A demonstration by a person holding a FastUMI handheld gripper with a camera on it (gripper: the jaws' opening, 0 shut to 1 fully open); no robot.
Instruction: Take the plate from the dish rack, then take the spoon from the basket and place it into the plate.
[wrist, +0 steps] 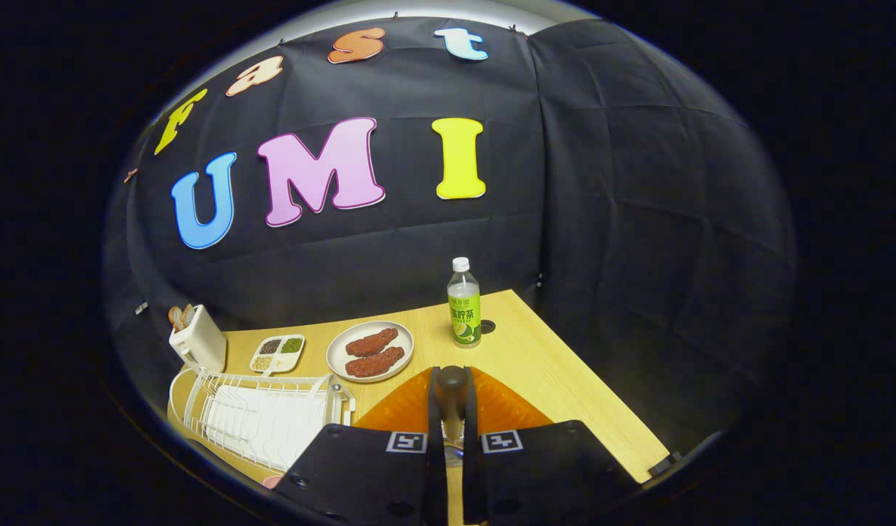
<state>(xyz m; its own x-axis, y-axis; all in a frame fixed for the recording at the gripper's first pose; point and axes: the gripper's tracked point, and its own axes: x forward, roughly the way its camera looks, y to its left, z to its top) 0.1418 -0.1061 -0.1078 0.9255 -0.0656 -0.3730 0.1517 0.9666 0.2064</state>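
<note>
Above the orange plate (492,409), gripper (452,394) level, fingers clenched on the spoon (452,420); dish rack (262,416) at near left, bottle (463,305) farther off.

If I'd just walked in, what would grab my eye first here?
Probably the gripper, its fingers shut on a spoon held over an orange plate. Beyond them stands a green-labelled bottle on the wooden table; beside it a plate of reddish food, with a white dish rack nearer.
</note>
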